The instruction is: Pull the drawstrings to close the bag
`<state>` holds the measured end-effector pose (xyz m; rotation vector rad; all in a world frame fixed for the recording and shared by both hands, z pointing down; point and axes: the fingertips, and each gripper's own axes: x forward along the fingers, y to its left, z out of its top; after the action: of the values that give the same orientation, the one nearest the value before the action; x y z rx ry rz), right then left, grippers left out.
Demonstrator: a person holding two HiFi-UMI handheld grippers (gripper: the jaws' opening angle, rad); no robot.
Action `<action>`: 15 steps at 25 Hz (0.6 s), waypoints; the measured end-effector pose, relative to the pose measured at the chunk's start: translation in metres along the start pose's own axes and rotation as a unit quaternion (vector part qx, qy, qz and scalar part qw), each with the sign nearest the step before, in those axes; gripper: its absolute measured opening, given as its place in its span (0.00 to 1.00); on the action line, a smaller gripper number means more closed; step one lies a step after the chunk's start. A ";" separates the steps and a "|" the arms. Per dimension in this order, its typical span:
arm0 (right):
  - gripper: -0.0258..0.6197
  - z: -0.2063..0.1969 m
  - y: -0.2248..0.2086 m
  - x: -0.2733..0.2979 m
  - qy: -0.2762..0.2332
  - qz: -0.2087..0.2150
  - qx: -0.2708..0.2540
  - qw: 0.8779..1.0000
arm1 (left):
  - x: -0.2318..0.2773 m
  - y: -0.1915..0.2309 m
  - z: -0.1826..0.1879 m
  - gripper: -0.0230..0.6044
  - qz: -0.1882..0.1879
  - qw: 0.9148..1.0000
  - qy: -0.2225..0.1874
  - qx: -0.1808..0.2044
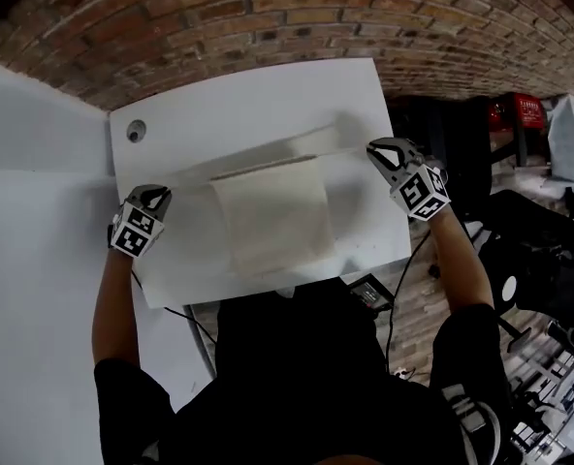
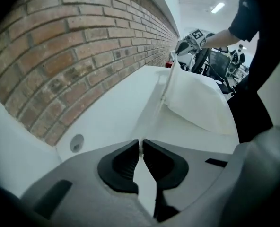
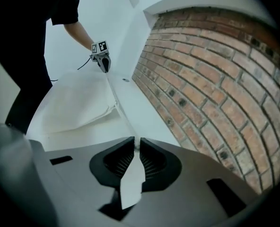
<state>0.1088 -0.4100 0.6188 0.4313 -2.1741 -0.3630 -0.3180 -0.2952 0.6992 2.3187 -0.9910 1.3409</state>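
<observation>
A cream cloth bag (image 1: 272,216) lies flat on the white table (image 1: 268,100), its mouth toward the brick wall. My left gripper (image 1: 159,195) sits left of the bag and my right gripper (image 1: 377,150) right of it, each level with the bag's mouth. In the left gripper view the jaws (image 2: 141,143) are shut on a thin white drawstring (image 2: 155,115) that runs taut to the bag (image 2: 196,103). In the right gripper view the jaws (image 3: 134,143) pinch the other drawstring (image 3: 123,115), which leads to the bag (image 3: 78,105). Each gripper shows in the other's view: the right gripper (image 2: 182,46), the left gripper (image 3: 102,63).
A brick wall (image 1: 268,17) runs along the table's far edge. A round cable hole (image 1: 136,131) sits at the table's far left corner. A white panel (image 1: 25,260) lies to the left. Dark equipment and cables (image 1: 529,211) crowd the floor at right.
</observation>
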 end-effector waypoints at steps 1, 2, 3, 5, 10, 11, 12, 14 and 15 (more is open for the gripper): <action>0.11 0.007 -0.007 -0.010 -0.001 -0.013 -0.010 1.000 | -0.009 0.004 0.008 0.10 0.014 1.000 -0.005 0.014; 0.11 0.015 -0.015 -0.020 -0.003 -0.026 -0.020 0.999 | -0.020 0.009 0.017 0.10 0.029 0.999 -0.009 0.027; 0.11 0.022 -0.024 -0.030 -0.005 -0.040 -0.030 0.999 | -0.032 0.014 0.026 0.10 0.043 0.998 -0.014 0.040; 0.11 0.040 -0.044 -0.052 -0.015 -0.069 -0.048 0.996 | -0.059 0.027 0.046 0.10 0.077 0.995 -0.032 0.061; 0.11 0.095 -0.099 -0.110 -0.048 -0.145 -0.087 0.984 | -0.139 0.062 0.105 0.10 0.162 0.976 -0.122 0.080; 0.11 0.106 -0.107 -0.121 -0.054 -0.154 -0.094 0.982 | -0.154 0.066 0.115 0.10 0.173 0.971 -0.144 0.080; 0.11 0.117 -0.113 -0.131 -0.061 -0.162 -0.101 0.980 | -0.169 0.067 0.124 0.10 0.183 0.966 -0.165 0.080; 0.11 0.138 -0.122 -0.148 -0.076 -0.174 -0.115 0.975 | -0.194 0.067 0.132 0.10 0.201 0.957 -0.196 0.078; 0.11 0.148 -0.125 -0.155 -0.084 -0.180 -0.123 0.972 | -0.206 0.066 0.132 0.10 0.208 0.953 -0.208 0.075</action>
<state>0.0990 -0.4401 0.3723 0.6741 -2.1721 -0.8880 -0.3454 -0.3287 0.4499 2.6789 -1.6351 1.1066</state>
